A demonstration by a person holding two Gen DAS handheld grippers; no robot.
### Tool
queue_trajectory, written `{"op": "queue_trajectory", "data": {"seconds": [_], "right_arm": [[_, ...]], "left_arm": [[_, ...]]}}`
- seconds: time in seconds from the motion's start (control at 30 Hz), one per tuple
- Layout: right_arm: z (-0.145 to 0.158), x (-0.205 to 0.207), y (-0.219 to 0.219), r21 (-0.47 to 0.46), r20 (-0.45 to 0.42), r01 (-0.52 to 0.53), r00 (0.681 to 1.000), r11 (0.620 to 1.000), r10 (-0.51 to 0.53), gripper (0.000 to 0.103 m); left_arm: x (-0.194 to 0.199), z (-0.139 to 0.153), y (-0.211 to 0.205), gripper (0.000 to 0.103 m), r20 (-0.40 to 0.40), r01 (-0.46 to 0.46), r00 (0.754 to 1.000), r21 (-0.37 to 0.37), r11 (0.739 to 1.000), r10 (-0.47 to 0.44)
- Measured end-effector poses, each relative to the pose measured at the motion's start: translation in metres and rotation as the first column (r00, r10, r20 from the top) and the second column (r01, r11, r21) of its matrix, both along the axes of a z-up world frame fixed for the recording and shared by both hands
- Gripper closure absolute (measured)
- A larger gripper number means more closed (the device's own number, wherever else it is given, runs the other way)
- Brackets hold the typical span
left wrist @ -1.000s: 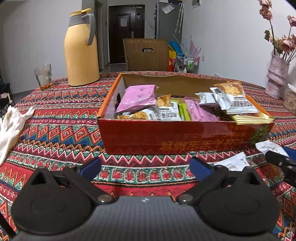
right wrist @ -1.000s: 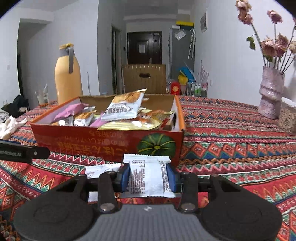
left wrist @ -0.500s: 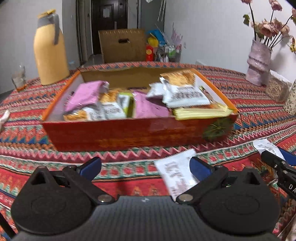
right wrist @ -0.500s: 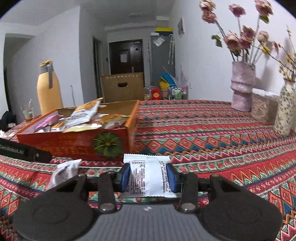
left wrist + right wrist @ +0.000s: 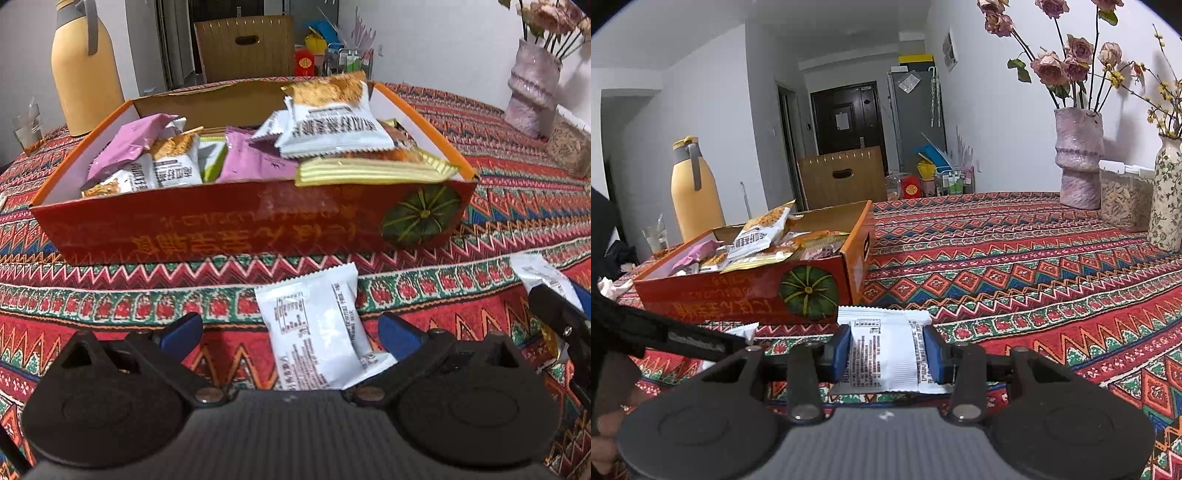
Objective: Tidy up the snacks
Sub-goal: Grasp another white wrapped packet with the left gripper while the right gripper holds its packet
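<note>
- We've got the left claw (image 5: 290, 332) spread wide, low over the tabletop (image 5: 110, 295), with a white snack packet (image 5: 314, 332) lying flat on the cloth between its blue pads but nearer the right-hand one; neither pad touches it.
- Over in the right wrist view, the right claw (image 5: 888, 350) is clamped on a second white packet (image 5: 884, 350), pads pressing both long edges, the wrapper held level in the lower middle of the frame.
- The red snack box (image 5: 240, 221) sits just beyond the loose packet, filling the middle of the left view, already heaped: a white-and-orange cracker bag (image 5: 332, 122) rides on top at the right end, pink wrappers (image 5: 125, 147) at the left.
- For a clean pick, we'd centre the left claw on the loose packet first, then close across its narrow width rather than its sealed ends.
- A flat foil wrapper will likely slide or crumple, so we'd dip the pads right down to the cloth and squeeze gently.
- We'd drop both packets at the emptier left end, since the right pile looks ready to spill.
</note>
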State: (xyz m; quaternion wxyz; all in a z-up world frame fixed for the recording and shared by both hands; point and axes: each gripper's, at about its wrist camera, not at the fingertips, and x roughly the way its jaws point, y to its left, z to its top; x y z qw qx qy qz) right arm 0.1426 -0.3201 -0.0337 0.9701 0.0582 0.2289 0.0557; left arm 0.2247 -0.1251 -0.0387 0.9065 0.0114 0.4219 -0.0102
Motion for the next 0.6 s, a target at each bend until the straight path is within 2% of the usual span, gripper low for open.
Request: {"op": "queue_trajectory", "data": {"seconds": [0.27, 0.37, 0.43, 0.47, 0.6], "right_arm": [[0.0, 0.002, 0.0, 0.006, -0.009, -0.005, 1.0, 1.0, 0.005, 0.062], [-0.001, 0.003, 0.001, 0.003, -0.014, -0.005, 1.0, 1.0, 0.006, 0.062], [-0.001, 0.003, 0.001, 0.003, -0.018, -0.002, 1.0, 1.0, 0.002, 0.062], [-0.001, 0.004, 0.001, 0.002, -0.02, -0.001, 1.0, 1.0, 0.001, 0.062], [-0.001, 0.005, 0.002, -0.01, -0.024, 0.004, 1.0, 1.0, -0.004, 0.062]], "left_arm": [[-0.005, 0.0, -0.005, 0.011, 0.003, 0.015, 1.0, -0.002, 1.0, -0.015], [-0.008, 0.003, -0.006, 0.025, 0.011, 0.029, 1.0, -0.008, 1.0, -0.029], [-0.01, 0.005, -0.005, 0.046, 0.02, 0.039, 0.999, -0.012, 0.999, -0.039], [-0.011, 0.006, -0.005, 0.051, 0.024, 0.043, 0.999, -0.016, 0.999, -0.043], [-0.015, 0.008, -0.002, 0.056, 0.043, 0.063, 0.997, -0.015, 0.998, -0.062]]}}
